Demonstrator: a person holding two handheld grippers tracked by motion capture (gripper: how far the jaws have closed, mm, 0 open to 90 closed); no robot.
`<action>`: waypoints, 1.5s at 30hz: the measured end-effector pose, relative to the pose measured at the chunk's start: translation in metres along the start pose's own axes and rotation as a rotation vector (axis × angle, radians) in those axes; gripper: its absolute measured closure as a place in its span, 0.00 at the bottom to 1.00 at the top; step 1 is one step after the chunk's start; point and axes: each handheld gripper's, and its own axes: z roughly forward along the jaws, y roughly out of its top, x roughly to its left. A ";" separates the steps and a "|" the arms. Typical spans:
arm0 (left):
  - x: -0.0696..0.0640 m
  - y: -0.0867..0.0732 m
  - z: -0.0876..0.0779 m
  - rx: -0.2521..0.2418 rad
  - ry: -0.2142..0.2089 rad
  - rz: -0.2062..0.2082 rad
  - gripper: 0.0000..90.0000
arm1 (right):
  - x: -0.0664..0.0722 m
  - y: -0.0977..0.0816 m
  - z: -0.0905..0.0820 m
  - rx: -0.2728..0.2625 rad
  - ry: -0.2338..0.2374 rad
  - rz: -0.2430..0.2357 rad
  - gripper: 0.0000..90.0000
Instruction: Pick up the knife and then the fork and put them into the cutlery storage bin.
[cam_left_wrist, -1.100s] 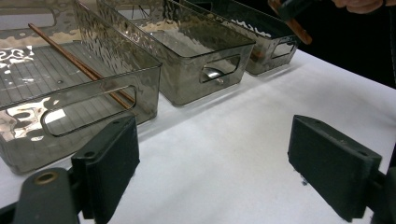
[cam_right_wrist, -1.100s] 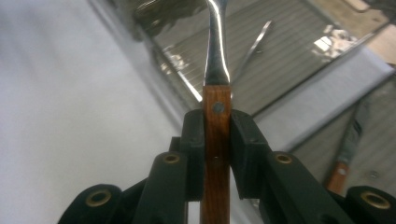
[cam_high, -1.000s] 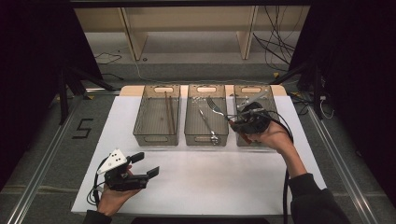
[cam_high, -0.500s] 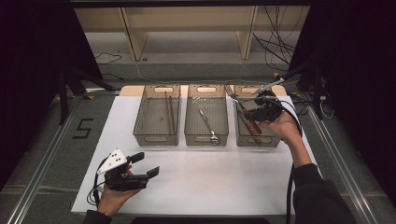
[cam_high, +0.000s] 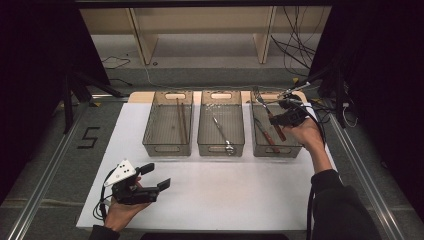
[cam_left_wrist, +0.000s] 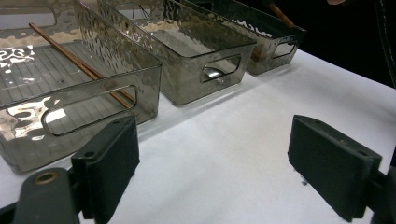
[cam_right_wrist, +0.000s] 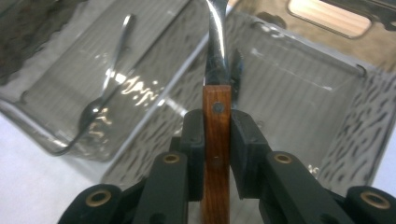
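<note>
My right gripper hangs over the right-hand clear bin, shut on the wooden handle of a fork. In the right gripper view its jaws clamp the brown handle of the fork from both sides, and the metal neck runs up and away. Another wooden-handled utensil lies in that bin. My left gripper rests low at the near left of the white mat, open, with nothing between its jaws.
Three clear bins stand in a row on the white mat. The left bin holds chopsticks, the middle bin a metal spoon. Cables and shelving sit behind the table.
My right gripper carried the fork to the right and farther back, from beside the middle bin to over the right bin. The left gripper stayed put.
</note>
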 end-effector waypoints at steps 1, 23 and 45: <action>0.000 0.000 0.000 0.000 0.000 0.000 0.18 | -0.002 0.000 0.001 0.001 -0.002 0.007 0.86; 0.000 0.000 0.001 0.002 -0.002 -0.001 0.18 | -0.019 -0.015 0.021 0.056 -0.056 0.080 0.86; -0.001 0.000 0.001 0.002 -0.005 -0.002 0.18 | -0.021 -0.019 0.039 0.103 -0.052 0.130 0.71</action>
